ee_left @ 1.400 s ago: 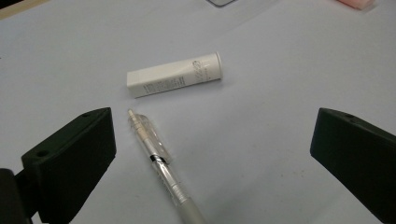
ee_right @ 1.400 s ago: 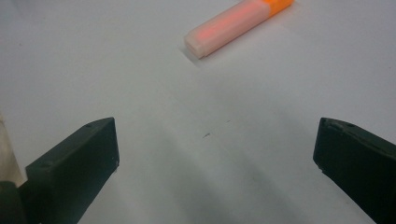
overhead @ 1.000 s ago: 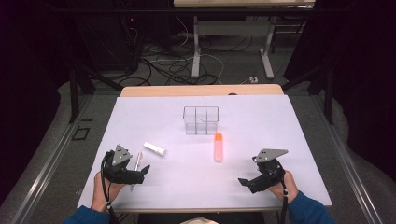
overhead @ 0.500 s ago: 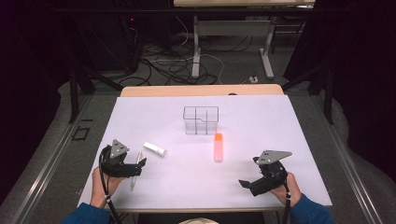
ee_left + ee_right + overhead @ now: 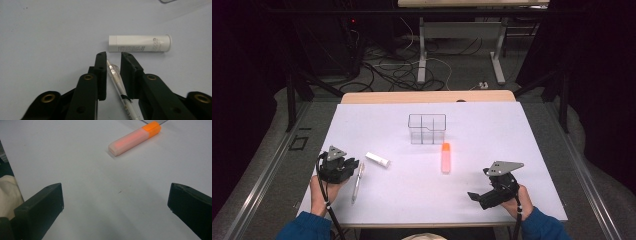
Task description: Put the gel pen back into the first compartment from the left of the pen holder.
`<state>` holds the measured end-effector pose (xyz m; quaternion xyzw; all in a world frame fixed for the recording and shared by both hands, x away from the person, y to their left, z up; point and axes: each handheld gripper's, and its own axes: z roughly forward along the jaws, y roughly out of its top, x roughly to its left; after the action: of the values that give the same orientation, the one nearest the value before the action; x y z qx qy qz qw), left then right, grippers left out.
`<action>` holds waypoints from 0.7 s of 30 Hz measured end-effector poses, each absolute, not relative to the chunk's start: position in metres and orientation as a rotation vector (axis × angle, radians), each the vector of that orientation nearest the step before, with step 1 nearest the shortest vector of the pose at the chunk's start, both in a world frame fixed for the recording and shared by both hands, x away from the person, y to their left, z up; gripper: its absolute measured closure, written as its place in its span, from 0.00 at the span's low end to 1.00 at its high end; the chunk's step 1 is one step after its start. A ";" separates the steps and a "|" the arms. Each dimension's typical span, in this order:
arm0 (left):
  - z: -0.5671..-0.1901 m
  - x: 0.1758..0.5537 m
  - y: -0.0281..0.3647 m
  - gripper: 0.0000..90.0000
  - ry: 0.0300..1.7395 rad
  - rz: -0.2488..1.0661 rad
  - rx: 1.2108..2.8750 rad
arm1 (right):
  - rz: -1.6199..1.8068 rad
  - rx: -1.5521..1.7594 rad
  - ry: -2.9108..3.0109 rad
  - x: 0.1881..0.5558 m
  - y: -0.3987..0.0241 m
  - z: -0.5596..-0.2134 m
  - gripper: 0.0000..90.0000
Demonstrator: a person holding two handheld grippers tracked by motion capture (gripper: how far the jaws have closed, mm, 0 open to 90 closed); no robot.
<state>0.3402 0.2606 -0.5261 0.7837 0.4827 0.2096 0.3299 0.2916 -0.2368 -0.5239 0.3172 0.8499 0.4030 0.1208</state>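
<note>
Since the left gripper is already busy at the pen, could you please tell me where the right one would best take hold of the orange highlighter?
Probably at the middle of the highlighter's pale barrel, coming straight down from above. It lies flat on the table, clear of the clear organizer, so both long sides are free. The right gripper's open fingers should straddle the barrel across its width, below the orange cap.

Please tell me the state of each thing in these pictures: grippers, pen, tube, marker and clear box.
Left gripper: fingers have just been closing, now narrow around the pen.
Pen: flat on the table, between the left fingers.
Right gripper: open, holding nothing.
White tube: lying flat, capped.
Orange marker: lying flat, capped.
Clear box: upright, looks empty.
</note>
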 end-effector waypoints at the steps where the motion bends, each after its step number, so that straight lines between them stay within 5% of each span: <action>1: -0.527 0.342 0.261 0.90 1.265 0.550 2.051 | 1.177 0.927 2.482 0.292 -0.237 -0.524 0.00; 6: -0.534 0.351 0.264 0.99 1.302 0.521 2.046 | 1.172 0.936 2.491 0.292 -0.237 -0.525 0.00; 21: -0.549 0.373 0.261 1.00 1.337 0.474 2.121 | 1.179 0.928 2.504 0.293 -0.237 -0.525 0.00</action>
<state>0.3726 0.2606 -0.5493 0.7955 0.5012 0.1778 0.2906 0.2928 -0.2373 -0.5253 0.3159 0.8525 0.4015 0.1109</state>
